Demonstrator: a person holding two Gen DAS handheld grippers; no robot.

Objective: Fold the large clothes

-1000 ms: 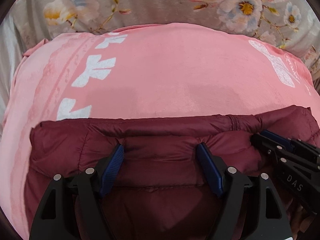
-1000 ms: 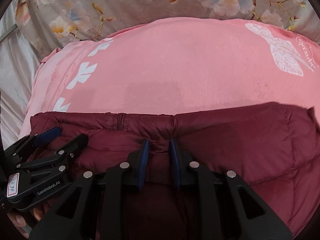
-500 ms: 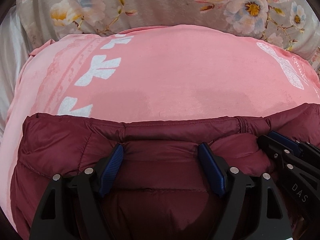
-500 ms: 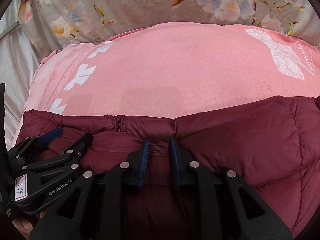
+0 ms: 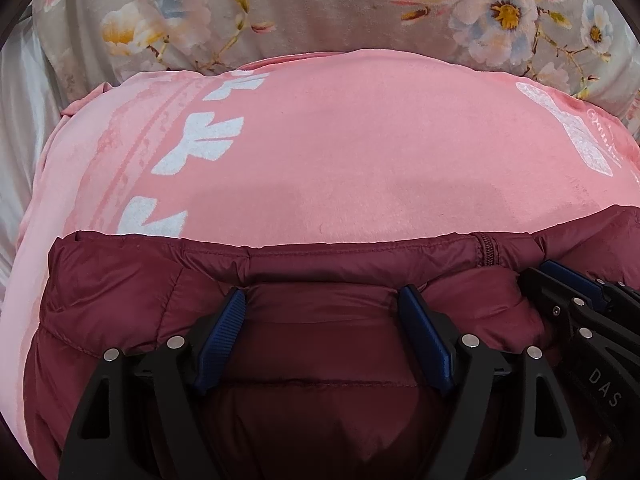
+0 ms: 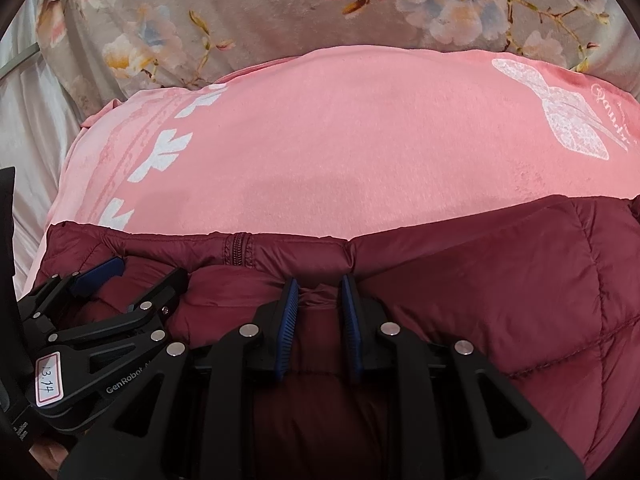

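Observation:
A dark red quilted jacket (image 5: 120, 292) lies folded on a pink blanket (image 5: 340, 152), its zipper (image 5: 486, 250) at the far hem. My left gripper (image 5: 322, 298) stands wide, both blue pads pressed into a thick bulge of the jacket just behind the hem. My right gripper (image 6: 320, 292) is nearly closed and pinches a narrow pleat of the jacket (image 6: 500, 280) behind the same hem, right of the zipper (image 6: 238, 250). The two grippers sit side by side: the right one (image 5: 552, 280) shows at the left view's right edge, the left one (image 6: 140, 276) at the right view's left.
The pink blanket (image 6: 340, 140) carries white prints and reaches well beyond the hem. A grey floral cover (image 5: 320, 8) lies behind it, with pale satin sheet (image 5: 20, 120) at the left. Part of a hand (image 6: 52, 456) shows under the left gripper.
The jacket has spread a little: its right part has puffed up and reaches farther over the blanket, and its left corner has shifted outward. Both grippers keep their hold.

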